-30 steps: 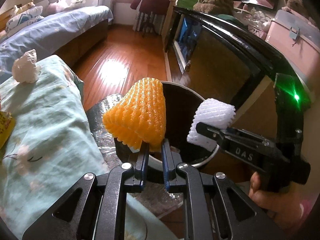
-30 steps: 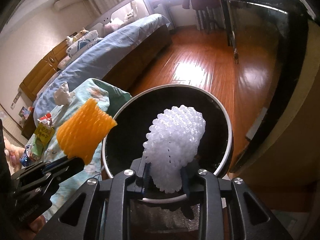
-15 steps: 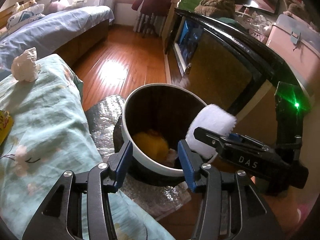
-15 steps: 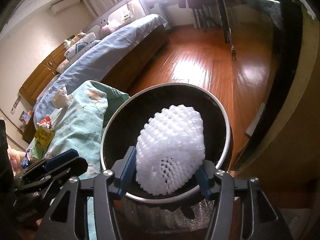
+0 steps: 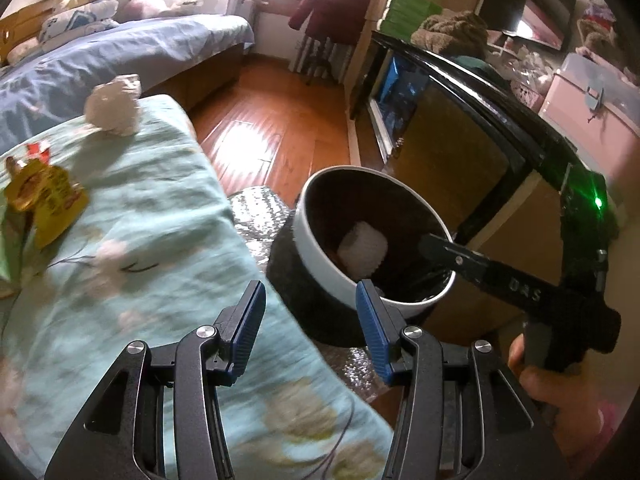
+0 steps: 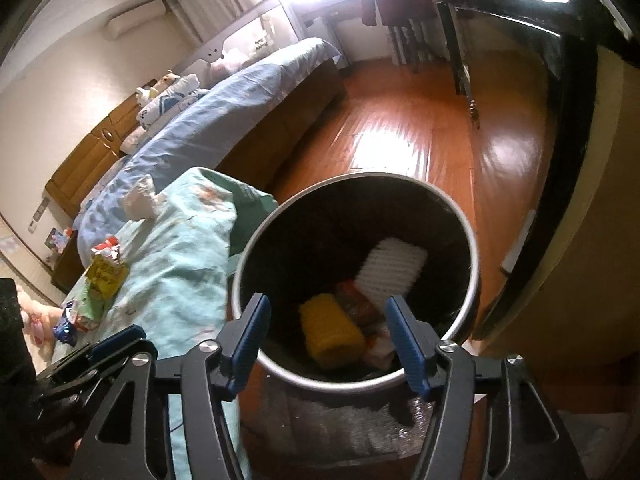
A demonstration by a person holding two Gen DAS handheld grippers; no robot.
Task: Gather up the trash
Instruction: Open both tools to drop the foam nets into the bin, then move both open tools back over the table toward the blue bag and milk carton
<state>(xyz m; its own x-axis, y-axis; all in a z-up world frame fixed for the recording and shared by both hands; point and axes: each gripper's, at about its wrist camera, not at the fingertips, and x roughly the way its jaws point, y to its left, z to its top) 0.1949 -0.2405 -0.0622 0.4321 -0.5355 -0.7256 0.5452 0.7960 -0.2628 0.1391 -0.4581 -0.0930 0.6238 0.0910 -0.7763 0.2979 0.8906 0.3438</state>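
A round bin with a white rim stands on the floor beside the cloth-covered table. Inside it lie a white foam net, an orange foam net and other wrappers. My left gripper is open and empty, over the table edge next to the bin. My right gripper is open and empty, just above the bin's near rim; it also shows in the left wrist view. On the table lie a crumpled white paper ball and a yellow snack wrapper.
The table carries a light green floral cloth. More wrappers lie at its far end. A blue bed stands behind, a black-framed cabinet to the right. Silver foil lies under the bin on the wooden floor.
Both grippers opened. The orange net dropped from the left gripper into the bin, then the white net dropped from the right. The left gripper swung left toward the table.
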